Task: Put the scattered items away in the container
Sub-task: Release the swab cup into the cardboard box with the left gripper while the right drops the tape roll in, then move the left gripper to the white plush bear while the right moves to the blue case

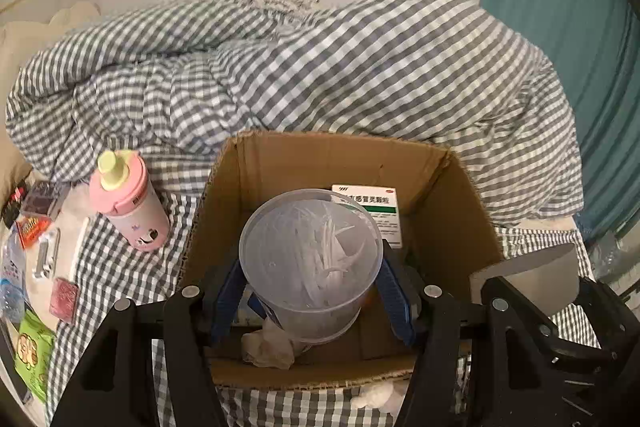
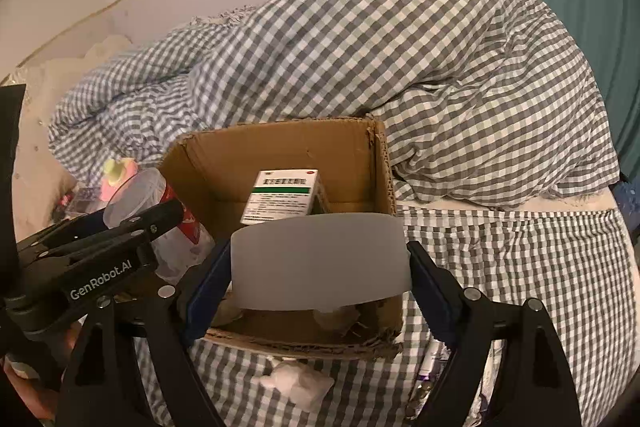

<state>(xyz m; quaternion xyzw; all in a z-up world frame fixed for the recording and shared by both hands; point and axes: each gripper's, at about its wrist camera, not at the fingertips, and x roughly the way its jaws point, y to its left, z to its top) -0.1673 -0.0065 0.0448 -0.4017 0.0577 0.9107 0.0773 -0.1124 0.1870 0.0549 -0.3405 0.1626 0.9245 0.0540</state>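
My left gripper (image 1: 310, 291) holds a tub (image 1: 310, 263) over the near half of the cardboard box (image 1: 460, 227), which sits on the bed (image 2: 520, 267). Inside the box, a medicine carton (image 1: 370, 211) leans at the far wall, and crumpled tissue (image 1: 268, 345) lies at the near wall. My right gripper (image 2: 320, 267) holds a flat lid (image 2: 320, 259) over the box's near edge. A bottle (image 1: 128, 203) stands left of the box, with small packets (image 1: 36, 347) farther left. The heaped duvet (image 1: 320, 67) lies behind the box. Another tissue wad (image 2: 296, 381) lies on the bed before it.
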